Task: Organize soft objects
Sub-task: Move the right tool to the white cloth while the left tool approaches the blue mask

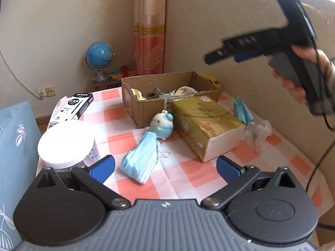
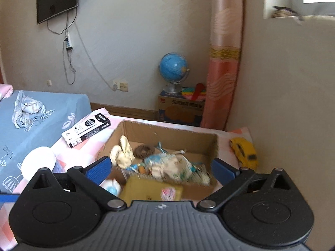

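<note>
My left gripper is open and empty, low over the checked tablecloth. A crumpled blue face mask lies just beyond its fingers. Behind it stands a small white-and-blue plush toy, beside a gold tissue pack. A second blue mask and a white crumpled piece lie right of the pack. The cardboard box holds soft items. A hand holds my right gripper high on the right. In its own view it is open and empty above the box, which holds a cream plush.
A white-lidded jar and a black-and-white carton sit at the table's left. A yellow toy car lies right of the box by the wall. A blue bed borders the left side. A globe stands behind.
</note>
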Motion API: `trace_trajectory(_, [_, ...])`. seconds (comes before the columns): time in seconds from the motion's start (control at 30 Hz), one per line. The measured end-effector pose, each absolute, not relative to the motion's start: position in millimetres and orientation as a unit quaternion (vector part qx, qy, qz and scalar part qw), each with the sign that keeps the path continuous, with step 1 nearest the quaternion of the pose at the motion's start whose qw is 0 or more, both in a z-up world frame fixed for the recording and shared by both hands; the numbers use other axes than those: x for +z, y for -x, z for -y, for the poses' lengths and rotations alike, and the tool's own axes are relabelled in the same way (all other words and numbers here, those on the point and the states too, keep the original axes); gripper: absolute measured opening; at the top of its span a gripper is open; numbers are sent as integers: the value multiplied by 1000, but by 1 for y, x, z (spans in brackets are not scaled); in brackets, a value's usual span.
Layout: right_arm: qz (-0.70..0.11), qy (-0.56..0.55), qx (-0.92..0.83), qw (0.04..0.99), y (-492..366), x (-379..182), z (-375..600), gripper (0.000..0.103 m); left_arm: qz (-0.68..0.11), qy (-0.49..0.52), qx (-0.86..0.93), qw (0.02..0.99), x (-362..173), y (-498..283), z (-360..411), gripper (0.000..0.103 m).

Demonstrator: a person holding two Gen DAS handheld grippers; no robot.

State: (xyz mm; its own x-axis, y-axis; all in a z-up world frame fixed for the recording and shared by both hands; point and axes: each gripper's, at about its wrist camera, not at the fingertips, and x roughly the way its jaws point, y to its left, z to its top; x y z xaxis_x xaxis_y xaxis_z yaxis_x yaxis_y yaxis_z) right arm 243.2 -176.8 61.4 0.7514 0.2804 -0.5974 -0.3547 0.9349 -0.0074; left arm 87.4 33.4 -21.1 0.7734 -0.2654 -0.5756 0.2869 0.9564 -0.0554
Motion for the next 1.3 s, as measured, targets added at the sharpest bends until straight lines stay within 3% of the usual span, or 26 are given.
trace_trajectory(0.37, [-326,20,62,943,-166,3,237,103,-308,-31,-158,938,-21,-80,-21,102])
trace_trajectory(0.7, [-391,13,25,920,-175,-65,264,103,-326,-41,-170,929,-27,-81,-5,102])
trace_trajectory(1.3, [-395,37,34,917,-179,-82,250,103,-373,-43,-140,916,-56,-145,-17,102])
